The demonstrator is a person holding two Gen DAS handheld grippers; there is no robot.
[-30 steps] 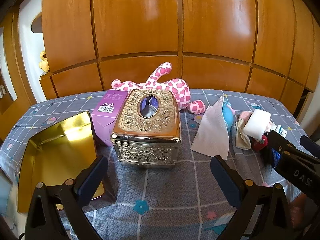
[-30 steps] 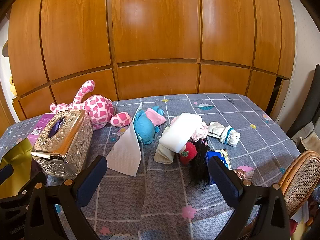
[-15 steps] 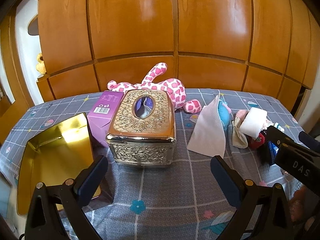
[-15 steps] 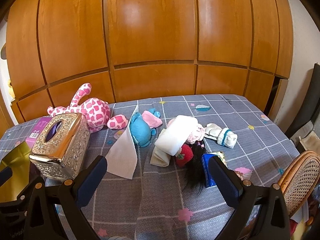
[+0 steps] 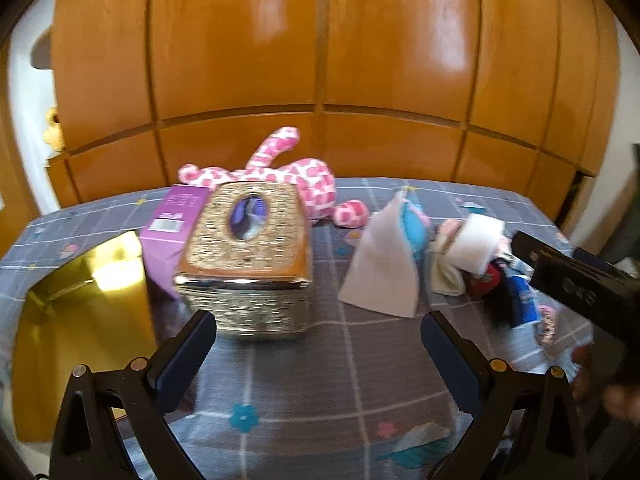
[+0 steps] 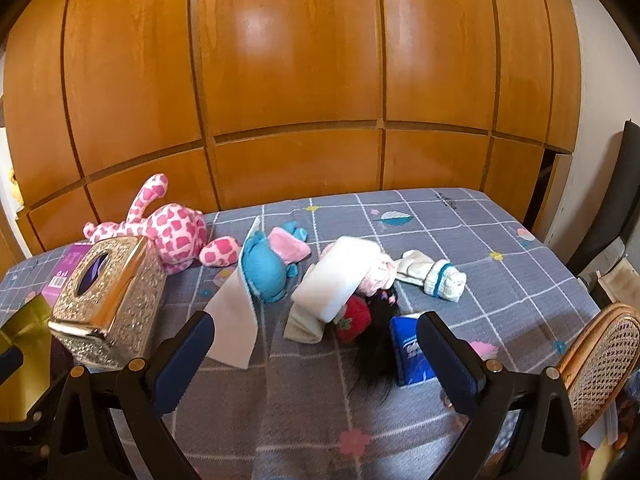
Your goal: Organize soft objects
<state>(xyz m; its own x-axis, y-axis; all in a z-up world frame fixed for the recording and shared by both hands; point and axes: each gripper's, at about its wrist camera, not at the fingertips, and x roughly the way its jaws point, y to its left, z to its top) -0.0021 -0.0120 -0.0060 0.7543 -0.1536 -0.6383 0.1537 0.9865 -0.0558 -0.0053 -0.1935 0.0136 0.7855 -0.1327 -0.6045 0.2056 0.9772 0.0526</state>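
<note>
Bright, glare-streaked, motion-blurred fisheye views

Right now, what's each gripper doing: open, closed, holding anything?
Left gripper: open, holding nothing, above the grey checked tablecloth.
Right gripper: open, holding nothing.

Both hand-held grippers [image 5: 319, 338] [image 6: 315, 340] agape, empty.

Pink spotted plush toy [image 6: 168, 232] lies at 10 o'clock. Blue plush toy [image 6: 266, 270] lies centre, touching a leaning white tissue [image 6: 236, 320]. White towel roll [image 6: 340, 278] rests tilted atop the heap; striped sock [image 6: 434, 276] at 2 o'clock.
</note>
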